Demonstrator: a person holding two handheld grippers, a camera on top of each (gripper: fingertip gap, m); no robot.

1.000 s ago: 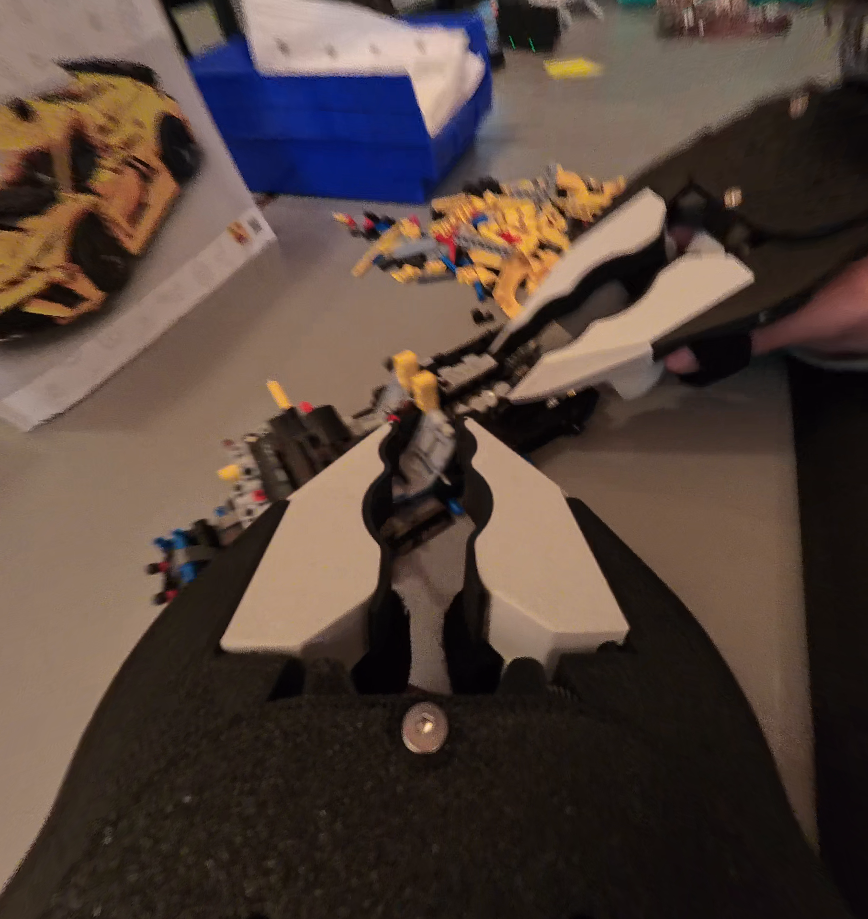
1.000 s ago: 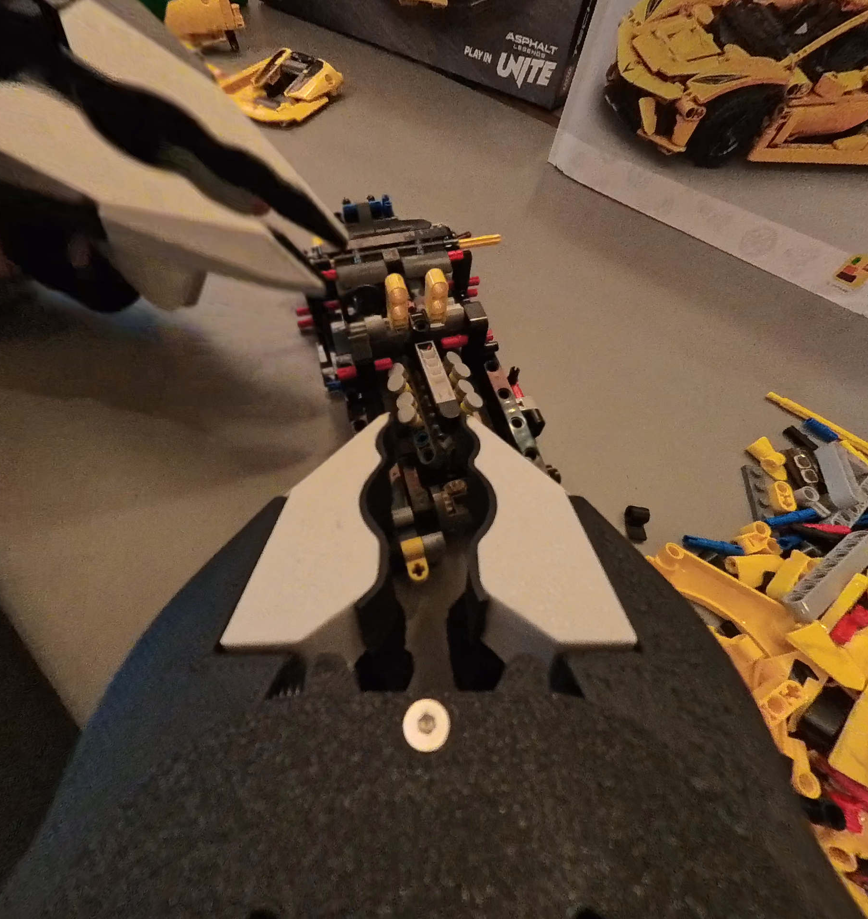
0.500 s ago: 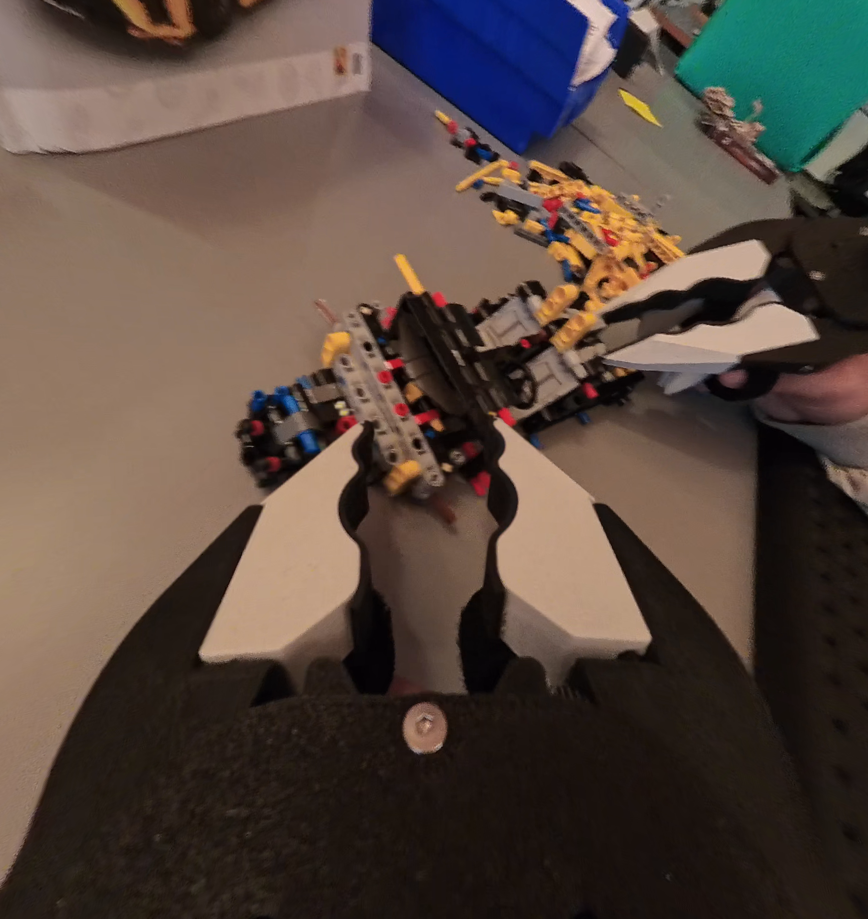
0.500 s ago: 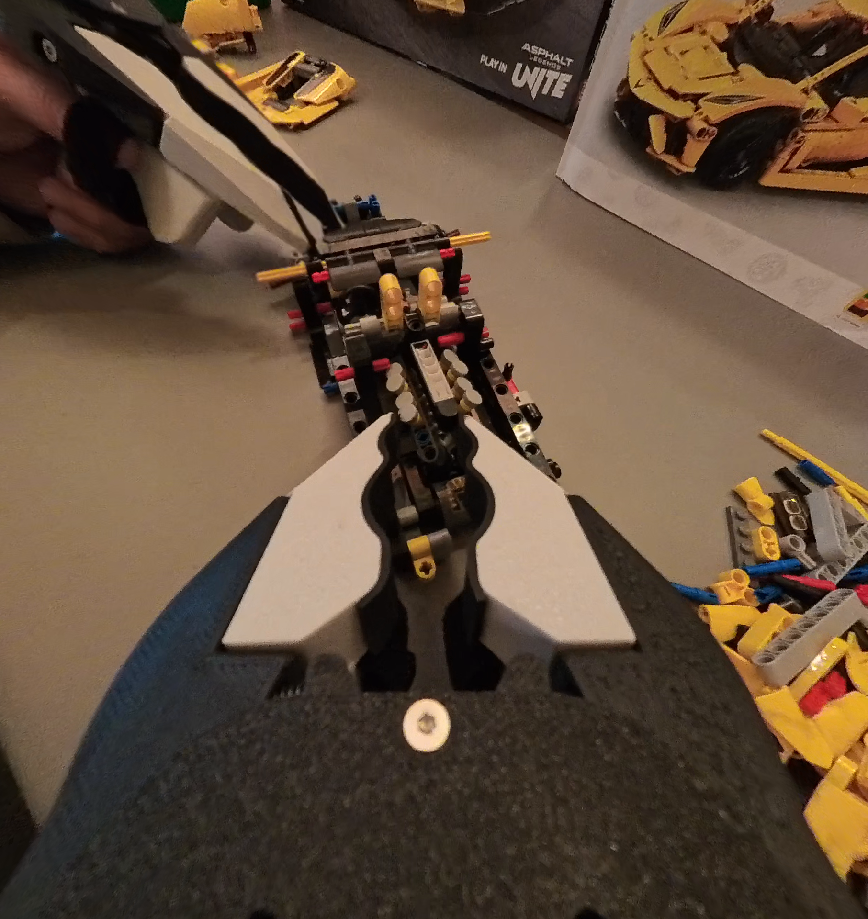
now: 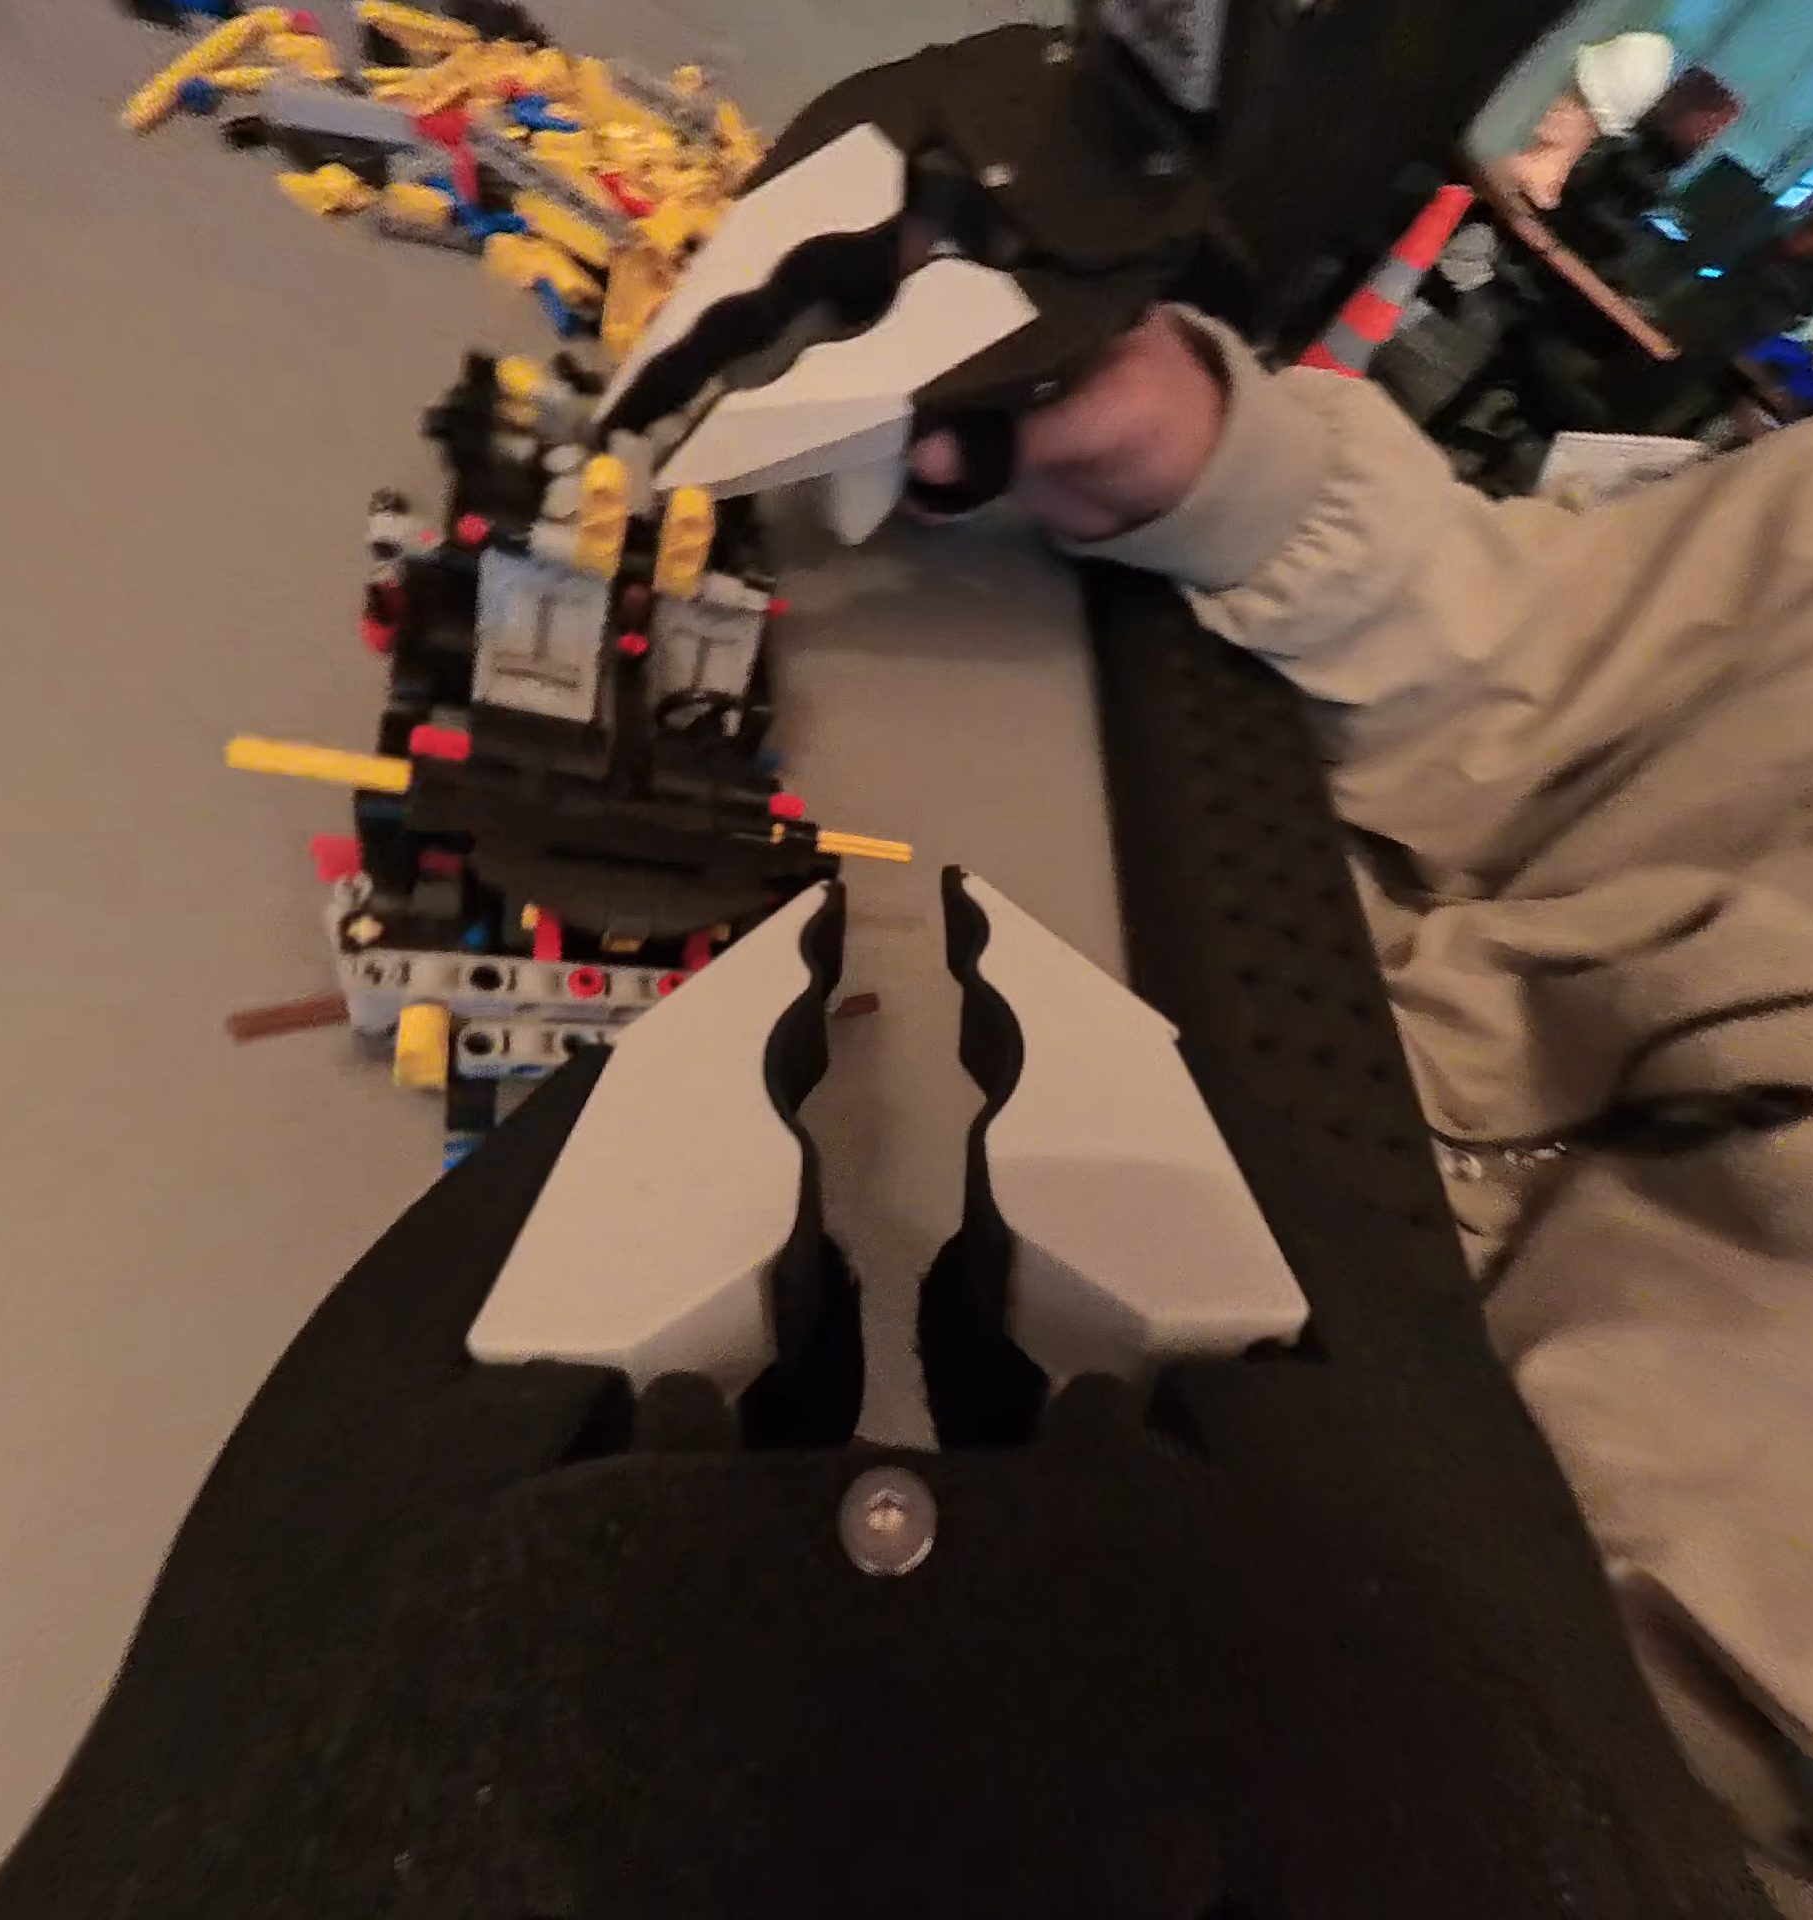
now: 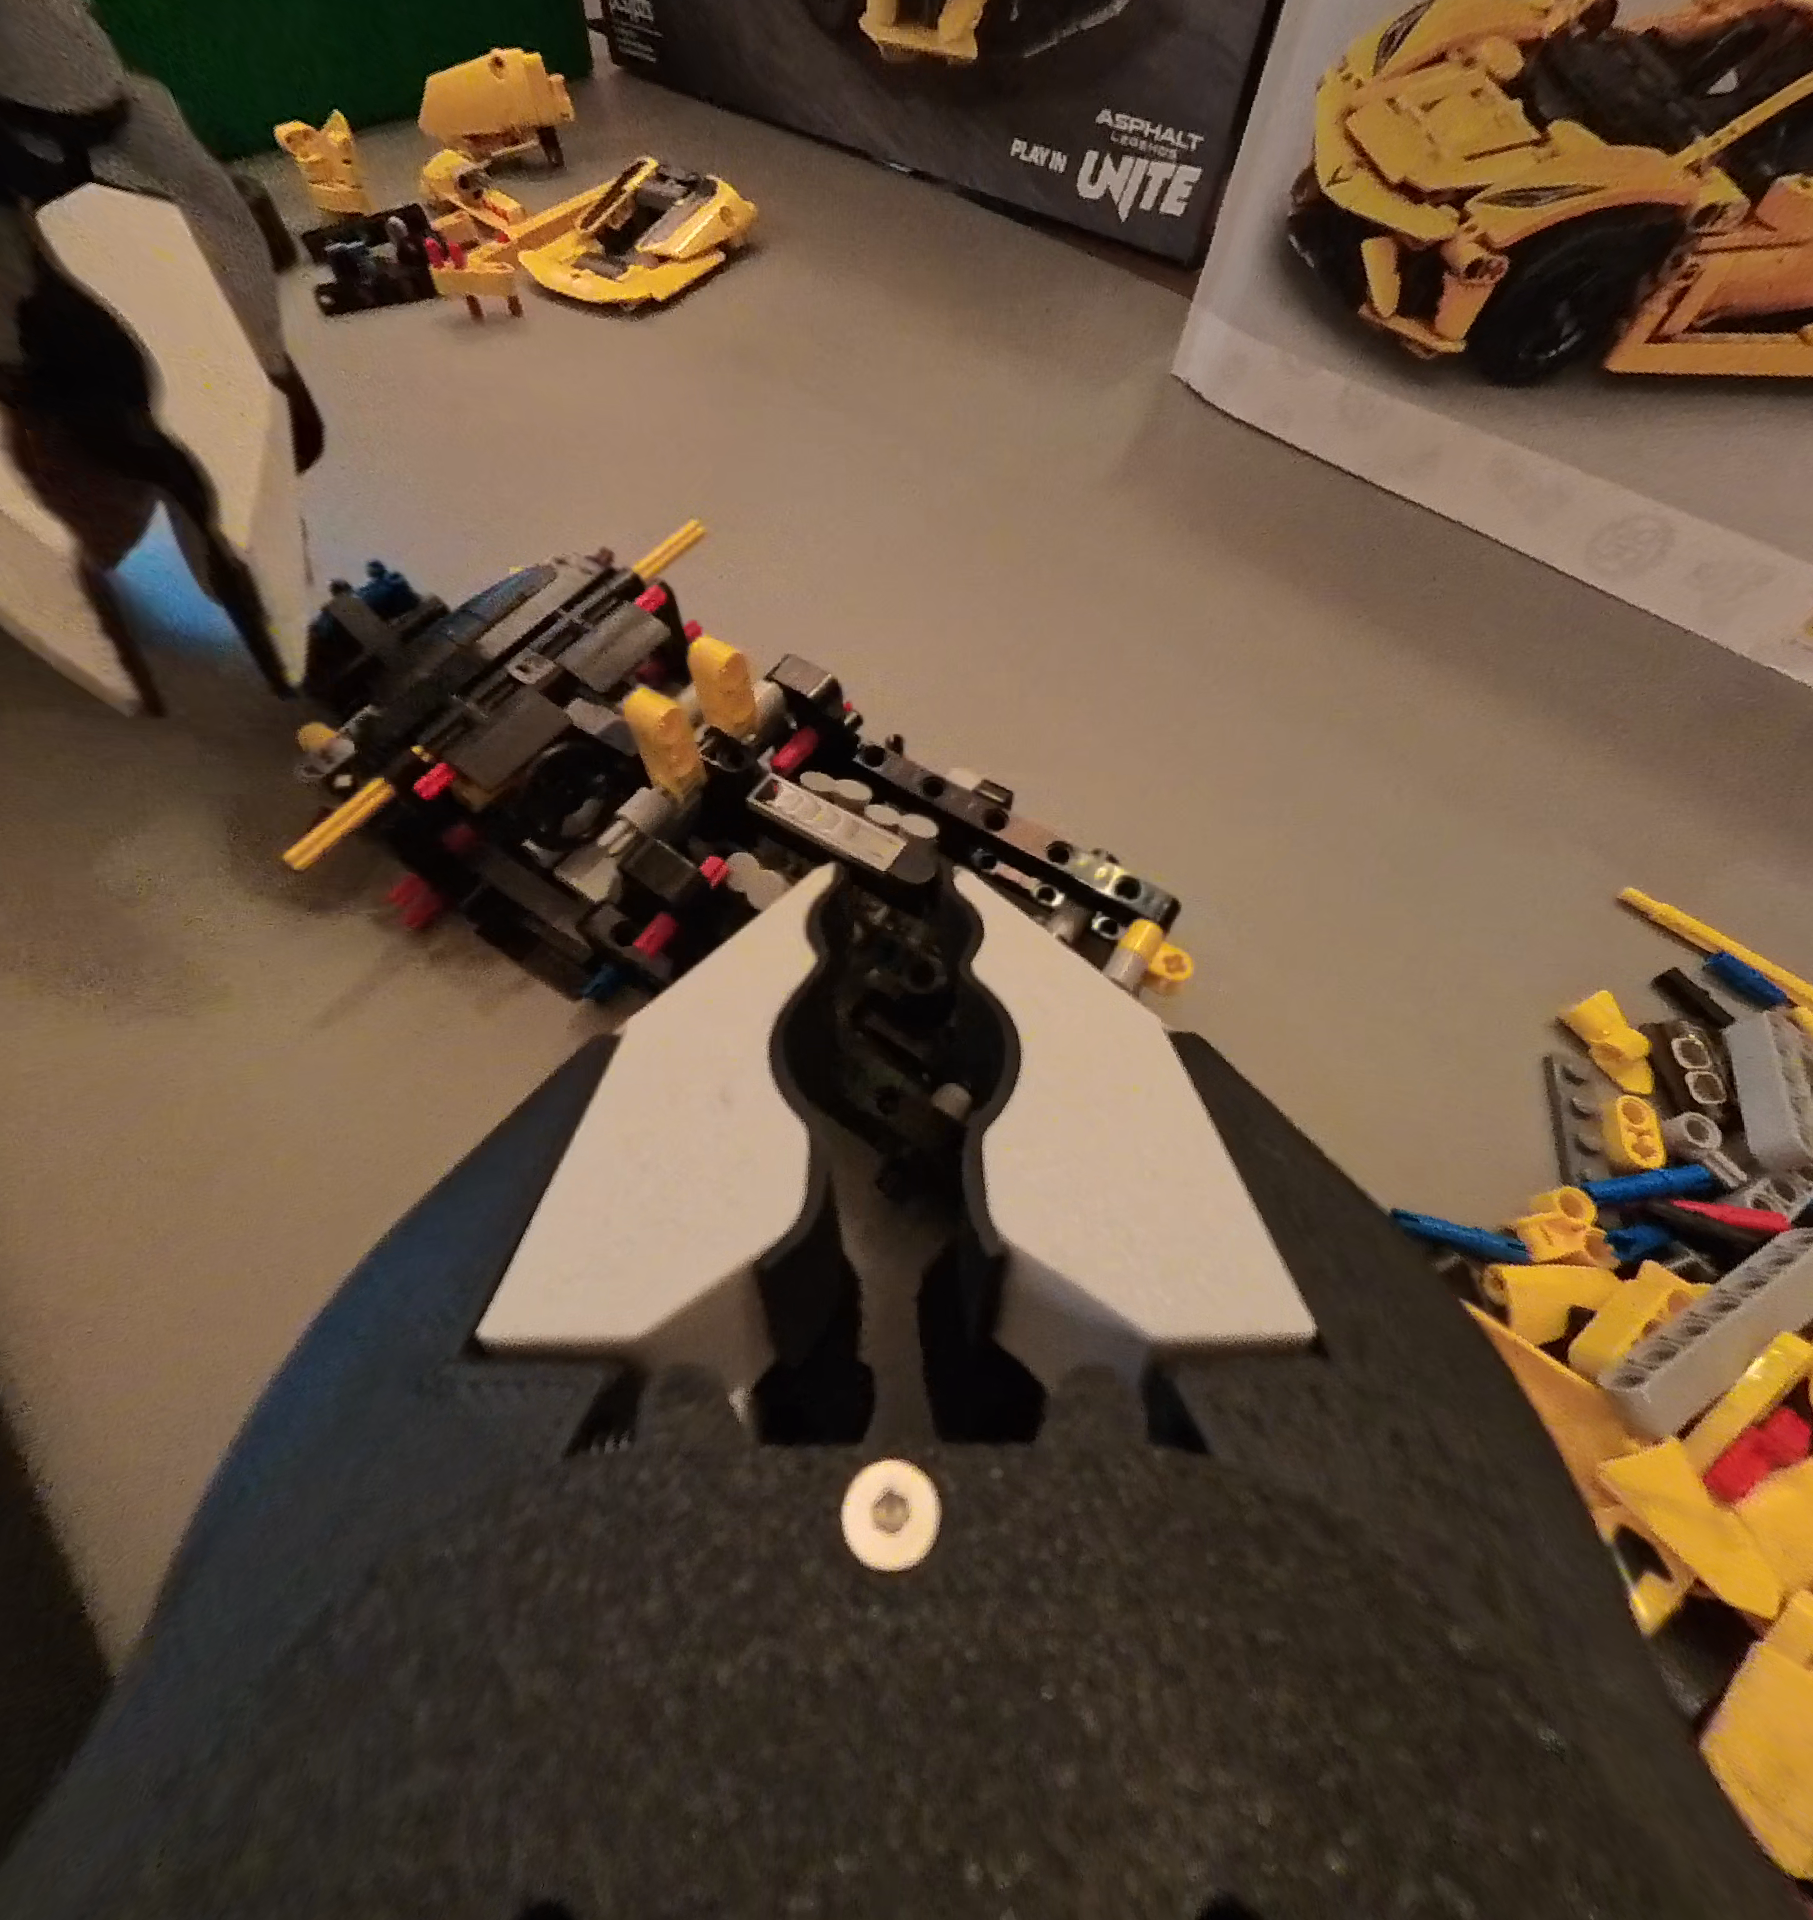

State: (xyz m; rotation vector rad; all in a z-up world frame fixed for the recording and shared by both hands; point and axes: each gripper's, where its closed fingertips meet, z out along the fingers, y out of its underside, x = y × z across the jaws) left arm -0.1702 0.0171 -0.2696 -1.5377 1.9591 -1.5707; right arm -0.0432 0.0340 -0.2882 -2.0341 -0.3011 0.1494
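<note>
One part-built brick chassis (image 6: pixel 673 790), black and grey with red pins, two yellow knobs on top and a thin yellow axle (image 6: pixel 336 826) projecting from its side, lay on the grey tabletop (image 6: pixel 985 468). The right gripper (image 6: pixel 889 894) had its fingers closed on one end of the chassis, dark beams filling the narrow gap between the pads. The left gripper (image 5: pixel 889 899) stood at the opposite end, its fingers spread with only bare table between them; the chassis (image 5: pixel 580 748) lay just beside and ahead of the left-hand finger, and whether that finger touched it could not be told. A hand (image 5: pixel 1099 436) in a beige sleeve (image 5: pixel 1504 644) held the right gripper (image 5: pixel 632 447) over the far end. Loose yellow, grey, blue and red pieces (image 6: pixel 1733 1299) were heaped to the right. Yellow body sections (image 6: pixel 590 218), a dark box (image 6: pixel 985 94) and a printed sheet showing a yellow car (image 6: pixel 1567 208) lay beyond.
</note>
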